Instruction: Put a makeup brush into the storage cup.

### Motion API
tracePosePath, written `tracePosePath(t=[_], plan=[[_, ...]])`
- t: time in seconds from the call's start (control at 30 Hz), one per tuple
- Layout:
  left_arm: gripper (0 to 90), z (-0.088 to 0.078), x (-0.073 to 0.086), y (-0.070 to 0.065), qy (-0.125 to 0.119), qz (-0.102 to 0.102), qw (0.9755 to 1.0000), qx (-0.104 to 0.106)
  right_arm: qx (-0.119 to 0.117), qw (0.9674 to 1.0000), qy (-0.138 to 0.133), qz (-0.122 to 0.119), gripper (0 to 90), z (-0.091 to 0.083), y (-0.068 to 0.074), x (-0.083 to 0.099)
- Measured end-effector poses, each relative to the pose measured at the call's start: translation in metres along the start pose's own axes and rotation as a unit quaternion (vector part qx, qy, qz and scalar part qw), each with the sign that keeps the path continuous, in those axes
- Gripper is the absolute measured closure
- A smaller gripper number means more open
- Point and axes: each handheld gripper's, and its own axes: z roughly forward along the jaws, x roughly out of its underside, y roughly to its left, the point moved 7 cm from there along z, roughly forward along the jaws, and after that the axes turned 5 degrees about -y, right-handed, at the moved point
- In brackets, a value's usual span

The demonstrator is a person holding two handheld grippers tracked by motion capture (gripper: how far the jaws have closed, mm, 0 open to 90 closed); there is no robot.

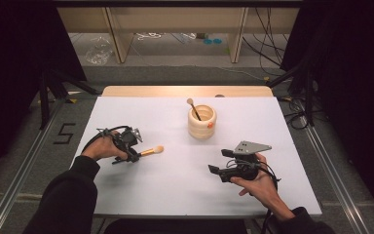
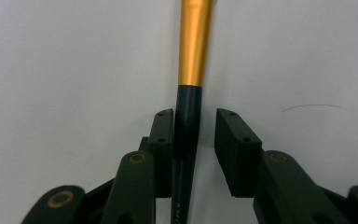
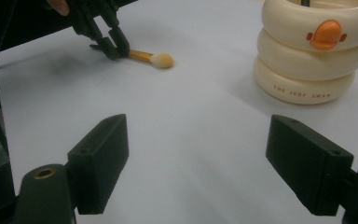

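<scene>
A makeup brush (image 1: 152, 151) with a dark handle, gold ferrule and pale tuft lies on the white table (image 1: 141, 117) at the left. My left gripper (image 1: 135, 157) reaches down over its handle. In the left gripper view the handle (image 2: 195, 46) runs between the jaws of this gripper (image 2: 193, 114); one pad touches it and the other stands a small gap off. My right gripper (image 1: 217, 161) hovers at the front right, wide open (image 3: 196, 144) with nothing between its pads. The right gripper view looks toward the brush (image 3: 151, 58) and the left gripper (image 3: 114, 46).
A cream ringed holder (image 1: 202, 122) with an orange duck-bill mark (image 3: 325, 35) stands at the middle back, with another brush (image 1: 193, 108) leaning inside. Beyond the table are a wooden strip (image 1: 185, 91), shelving legs and cables.
</scene>
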Motion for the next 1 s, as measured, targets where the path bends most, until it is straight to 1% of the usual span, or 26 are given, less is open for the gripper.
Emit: tracePosePath(t=[0.03,0.13,0.17,0.23,0.27,0.3,0.33,0.4,0.47,0.5,0.53,0.83,0.87,0.93,0.97,1.0], plan=[[68.9,0.0005,-0.0002,0.0001,0.0,-0.003,1.0,0.001,0.0,1.0,0.0,0.0,22.1,0.0,0.0,0.0001],[70.2,0.0004,-0.0015,0.0002,0.011,-0.003,0.9999,-0.001,0.004,1.0,0.004,0.0,22.0,-0.0013,-0.0009,0.0004],[70.5,0.0004,-0.0022,0.0005,0.018,0.0,0.9998,-0.001,0.004,1.0,0.004,0.0,22.0,-0.0014,-0.001,0.0004],[71.0,0.0007,-0.0034,-0.0002,0.027,-0.004,0.9996,-0.001,0.004,1.0,0.004,0.0,22.1,-0.0014,-0.0009,0.0004],[71.6,0.0007,-0.0037,-0.0004,0.029,-0.005,0.9996,0.0,-0.003,0.9999,-0.009,0.001,22.1,0.0011,-0.0001,-0.0006],[72.3,0.0007,-0.0039,-0.0004,0.031,-0.007,0.9995,0.0,-0.003,1.0,-0.006,0.0,22.1,0.0005,-0.0002,-0.0003],[73.1,0.001,-0.0042,-0.0007,0.03,-0.011,0.9995,0.0,0.004,1.0,0.005,0.0,22.1,-0.0015,-0.0009,0.0005],[75.1,0.0008,-0.0041,-0.0002,0.032,-0.013,0.9994,0.0,0.001,1.0,-0.001,0.001,22.1,-0.0007,-0.0006,0.0001],[76.7,0.0008,-0.004,-0.0001,0.033,-0.015,0.9993,-0.001,0.004,1.0,0.004,0.0,22.1,-0.0015,-0.0009,0.0005],[77.2,0.0008,-0.004,0.0,0.033,-0.016,0.9993,-0.001,0.003,1.0,0.002,0.0,22.1,-0.0011,-0.0007,0.0003],[77.7,0.0008,-0.004,-0.0001,0.033,-0.017,0.9993,-0.001,-0.004,1.0,-0.009,0.001,22.1,0.0011,0.0,-0.0005],[78.3,0.0006,-0.0043,-0.0005,0.038,-0.033,0.9988,0.0,-0.003,0.9999,-0.009,0.0,22.1,0.0011,-0.0001,-0.0006],[78.4,0.0004,-0.0043,-0.0009,0.036,-0.034,0.9987,0.001,-0.004,0.9999,-0.01,0.0,22.1,0.0012,-0.0002,-0.0006],[78.4,-0.0006,-0.0048,-0.0017,0.03,-0.038,0.9988,0.004,0.004,1.0,0.004,-0.001,22.1,-0.0014,-0.0012,0.0003],[78.4,-0.0011,-0.0057,-0.0015,0.022,-0.04,0.9989,0.002,0.002,1.0,-0.002,0.001,22.1,-0.0005,-0.0008,-0.0001],[78.4,-0.0022,-0.0061,-0.0011,0.022,-0.04,0.999,0.0,0.001,1.0,-0.002,0.001,22.1,-0.0004,-0.0007,-0.0002]])
